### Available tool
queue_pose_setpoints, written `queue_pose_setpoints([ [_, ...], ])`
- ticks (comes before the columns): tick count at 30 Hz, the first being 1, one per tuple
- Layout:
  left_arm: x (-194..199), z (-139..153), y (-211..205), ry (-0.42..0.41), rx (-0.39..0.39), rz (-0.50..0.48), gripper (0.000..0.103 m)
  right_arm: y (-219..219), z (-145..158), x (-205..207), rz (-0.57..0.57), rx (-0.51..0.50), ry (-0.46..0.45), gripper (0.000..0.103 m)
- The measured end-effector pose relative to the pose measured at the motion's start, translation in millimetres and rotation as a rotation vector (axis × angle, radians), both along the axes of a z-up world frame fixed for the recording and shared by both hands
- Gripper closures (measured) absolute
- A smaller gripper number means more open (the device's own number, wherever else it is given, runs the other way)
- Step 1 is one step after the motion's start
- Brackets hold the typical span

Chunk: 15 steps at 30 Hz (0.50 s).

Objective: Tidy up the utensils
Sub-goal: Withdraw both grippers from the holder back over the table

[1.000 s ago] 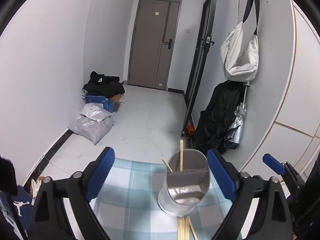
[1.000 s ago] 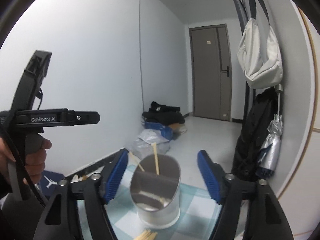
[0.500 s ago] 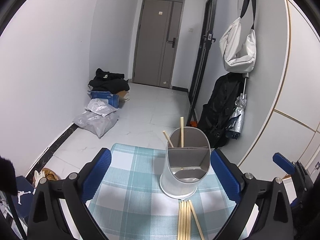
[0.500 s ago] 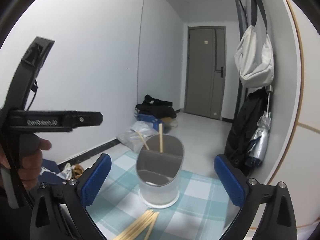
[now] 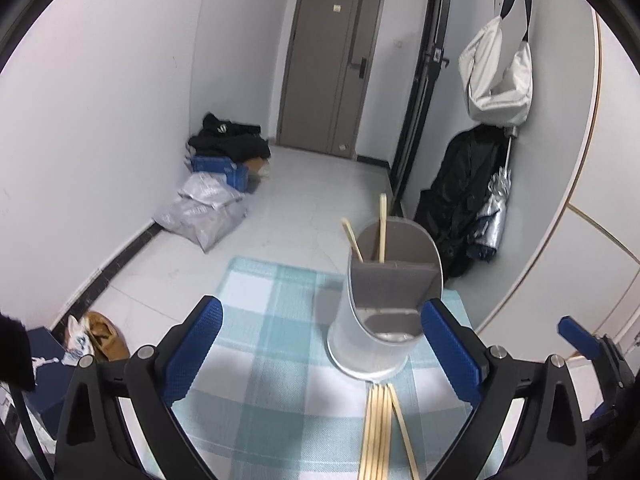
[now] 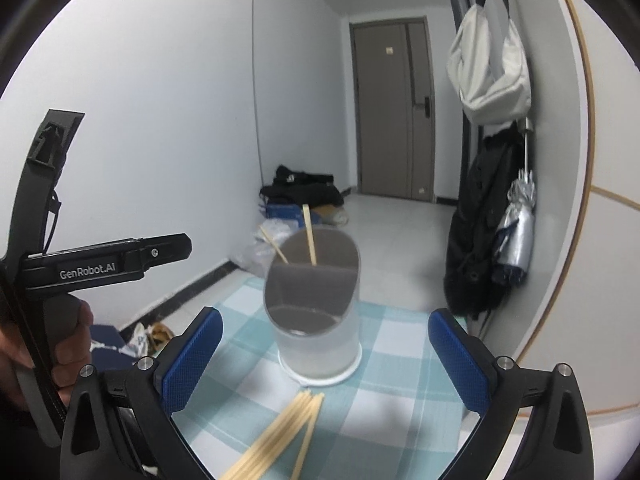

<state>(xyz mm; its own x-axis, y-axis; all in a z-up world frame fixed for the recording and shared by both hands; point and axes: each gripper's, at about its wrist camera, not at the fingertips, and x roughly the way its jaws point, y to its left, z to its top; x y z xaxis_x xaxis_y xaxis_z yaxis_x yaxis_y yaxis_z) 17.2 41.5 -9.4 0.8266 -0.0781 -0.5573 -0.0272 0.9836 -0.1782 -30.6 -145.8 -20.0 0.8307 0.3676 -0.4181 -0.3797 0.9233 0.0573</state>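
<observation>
Left gripper [image 5: 322,354] hanging wide, empty. Loose chopsticks [image 5: 380,432] lying bunched on checked table [image 5: 260,340], just before divided holder [image 5: 386,300]. Right gripper [image 6: 326,362], jaws just opening, gaping wide, empty. Risks: pinching several sticks together, scattering bundle; knocking light holder over.

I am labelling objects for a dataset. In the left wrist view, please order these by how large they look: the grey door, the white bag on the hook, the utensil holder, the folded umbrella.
1. Grey door
2. White bag and utensil holder: they look alike in size, and the holder's nearness to the camera enlarges it, so I leave them unranked
3. Folded umbrella
</observation>
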Motion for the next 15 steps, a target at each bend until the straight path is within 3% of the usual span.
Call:
queue_pose_setpoints([
  [11,13.3,-52.3,9.1,0.144,0.007,0.02,0.005,-1.6,-51.7,29.4,0.019,-0.016,0.266,0.0],
  [15,20.3,-65.2,10.0,0.198,0.015,-0.009,0.005,5.6,-77.1,43.8,0.025,-0.058,0.379,0.017],
])
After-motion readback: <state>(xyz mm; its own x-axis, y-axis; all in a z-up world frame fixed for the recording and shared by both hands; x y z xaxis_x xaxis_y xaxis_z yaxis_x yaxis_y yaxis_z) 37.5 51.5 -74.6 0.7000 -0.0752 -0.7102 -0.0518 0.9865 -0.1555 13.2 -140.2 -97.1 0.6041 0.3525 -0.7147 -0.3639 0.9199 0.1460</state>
